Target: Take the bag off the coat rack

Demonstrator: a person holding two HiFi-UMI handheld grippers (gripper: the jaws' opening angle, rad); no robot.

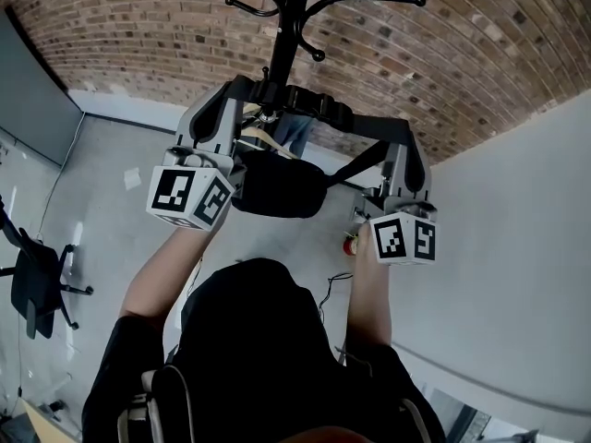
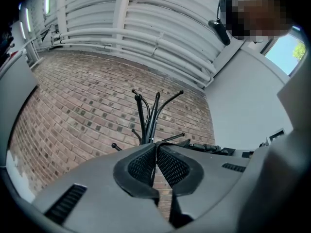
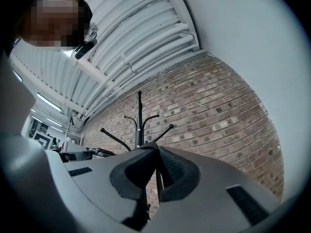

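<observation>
Clamped shut on strap (image 1: 323, 109) with left hand-held gripper (image 2: 155, 147) and right hand-held gripper (image 3: 156, 149); bag (image 1: 277, 187) slung below, between both. Lift both ends evenly, then draw back from rack (image 1: 294, 7) just ahead. Beware hooks (image 1: 420, 1) above snagging strap; chair (image 1: 37, 284) far below left, no obstacle.

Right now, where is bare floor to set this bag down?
Barest: the grey floor left of the bag, between the office chair and the brick wall's foot. Crowded: below and right of the bag, where a red object and a cable lie beside the white wall; the coat rack stands straight ahead.
</observation>
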